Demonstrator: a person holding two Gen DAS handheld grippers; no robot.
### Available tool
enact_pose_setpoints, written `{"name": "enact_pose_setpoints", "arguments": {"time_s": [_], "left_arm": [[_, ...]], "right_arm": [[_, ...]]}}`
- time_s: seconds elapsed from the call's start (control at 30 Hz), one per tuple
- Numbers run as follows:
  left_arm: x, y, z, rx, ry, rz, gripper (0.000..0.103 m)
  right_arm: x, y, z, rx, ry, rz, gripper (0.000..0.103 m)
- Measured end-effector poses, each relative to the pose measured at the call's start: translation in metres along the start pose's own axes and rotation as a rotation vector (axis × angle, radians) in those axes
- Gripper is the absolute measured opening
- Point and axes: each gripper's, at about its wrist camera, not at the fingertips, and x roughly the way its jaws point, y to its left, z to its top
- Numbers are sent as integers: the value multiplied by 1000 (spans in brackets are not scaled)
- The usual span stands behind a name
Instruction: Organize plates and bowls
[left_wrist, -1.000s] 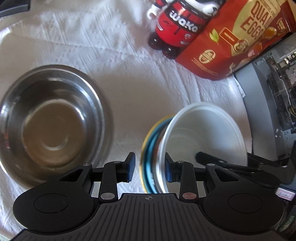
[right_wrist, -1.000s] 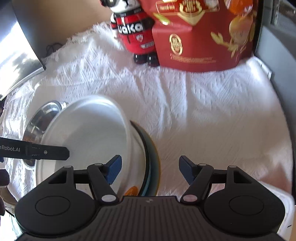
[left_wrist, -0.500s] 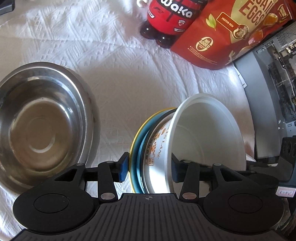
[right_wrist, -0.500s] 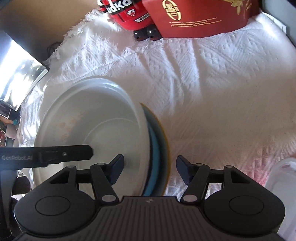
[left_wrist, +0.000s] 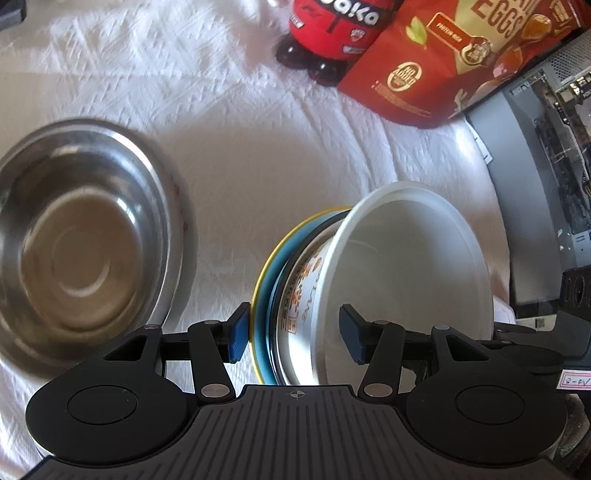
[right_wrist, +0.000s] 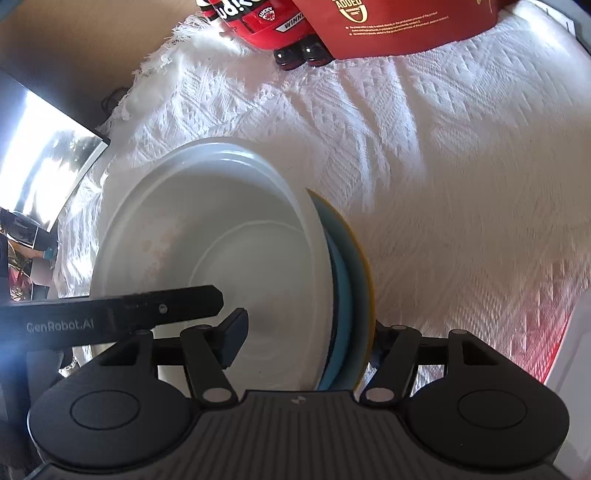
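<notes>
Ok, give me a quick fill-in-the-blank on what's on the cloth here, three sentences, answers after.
1. The white bowl sits tipped on a blue plate with a ____ rim.
2. To one side on the cloth rests an empty ____ bowl.
3. Behind the dishes, beside the red bottle, stands a red bag printed with the word ____.

Missing words: yellow; steel; EGGS

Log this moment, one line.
left gripper: jaws opening, around stack | right gripper: shut on stack | stack: white bowl on blue plate, tilted on edge | steel bowl: apart
</notes>
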Motion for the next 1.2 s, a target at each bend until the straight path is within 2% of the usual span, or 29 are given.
{"name": "enact_pose_setpoints", "arguments": {"time_s": [0.27,0.37,0.43,0.67,0.9,1.2], "left_arm": [[-4,18,-22,-53,96,-21,55],[-6,17,-25,-56,86,-48,55],[-7,14,-25,-47,77,-41,55],[-3,4,-25,-10,74,-1,56],[0,0,-27,-13,52,14,57],[-2,1,-32,1,19,-2,57]], "right_arm": [[-3,11,-12,-30,68,29,65],[-2,9,-14,-26,89,37,65],[1,9,-14,-34,87,8,65],[2,4,-12,-16,76,24,65],[3,6,-11,-74,62,3,65],[6,6,-13,-104,63,6,65]]}}
